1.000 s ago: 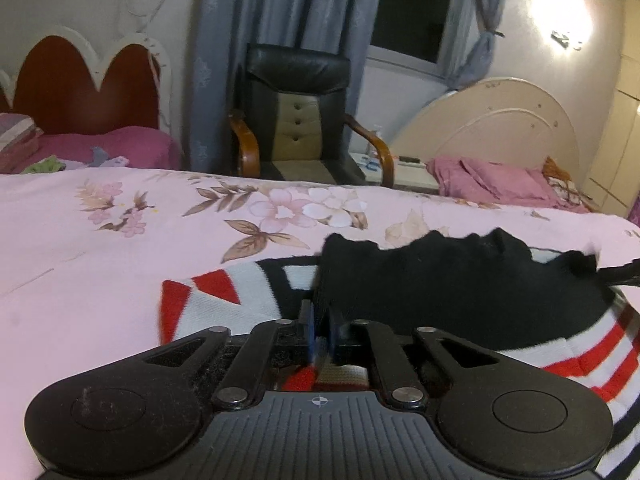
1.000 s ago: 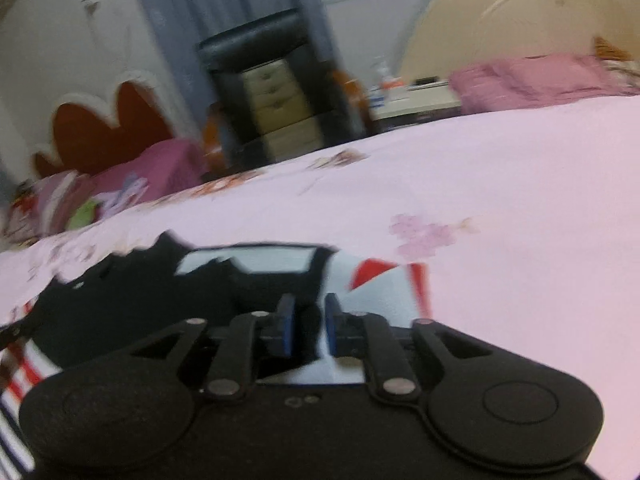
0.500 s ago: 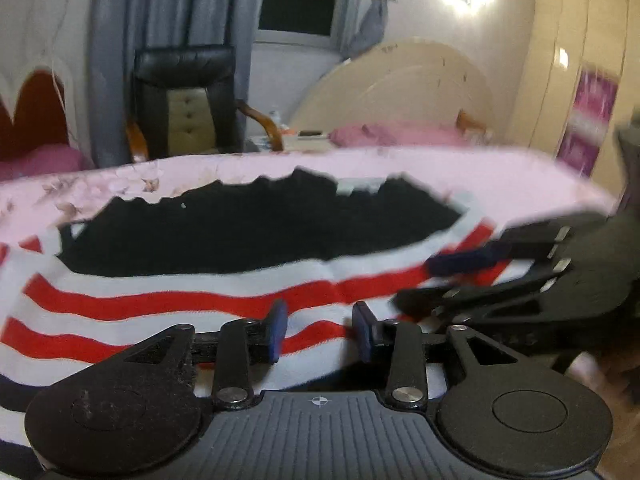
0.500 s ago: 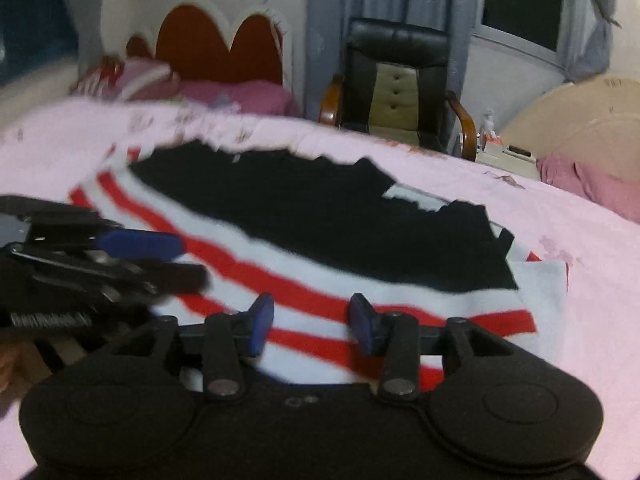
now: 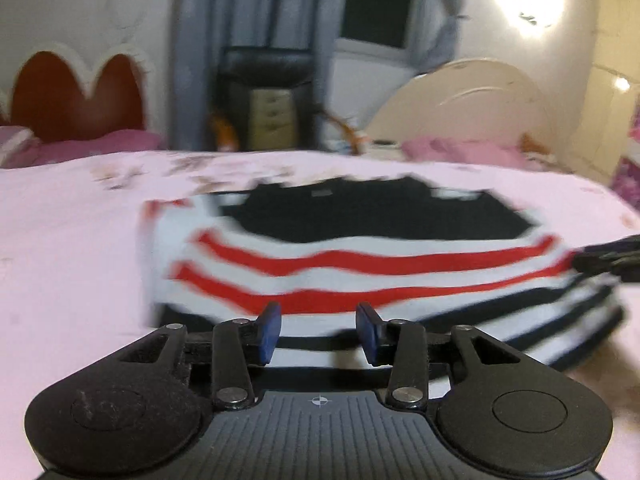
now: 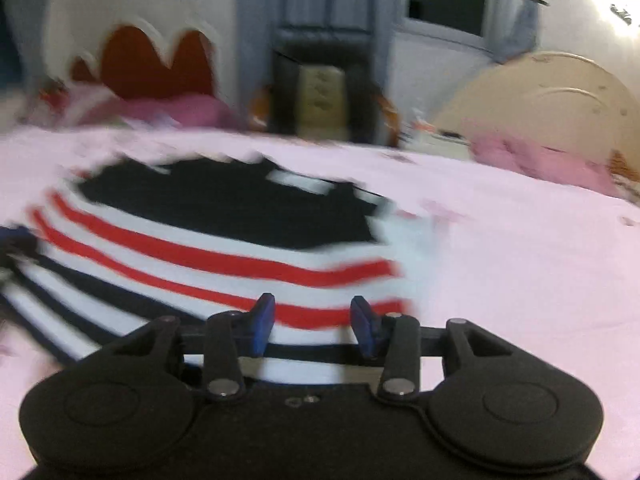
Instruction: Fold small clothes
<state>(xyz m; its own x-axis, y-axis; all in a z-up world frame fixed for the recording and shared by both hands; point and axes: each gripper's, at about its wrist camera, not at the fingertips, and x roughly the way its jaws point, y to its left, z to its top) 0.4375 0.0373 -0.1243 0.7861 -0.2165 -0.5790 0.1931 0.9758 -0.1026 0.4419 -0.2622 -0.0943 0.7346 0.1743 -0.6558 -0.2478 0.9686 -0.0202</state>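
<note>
**Soft striped knit, folded once, best taken at its near corners**

On the pink floral bedsheet [image 5: 72, 216] lies the striped sweater [image 5: 360, 264], spread across the middle of the bed with its black panel towards the far side and the red stripes doubled over the navy-and-white layers at the near edge. It looks like a light, limp knit: it should drape and sag if lifted by one point, and its stacked layers may slide apart. The left gripper [image 5: 318, 332] hangs over the near hem, its jaws spread and opening, pinching nothing. The right gripper [image 6: 312, 326] sits likewise above the hem, jaws apart and empty. A sound hold would likely take both near corners, all layers together.
</note>
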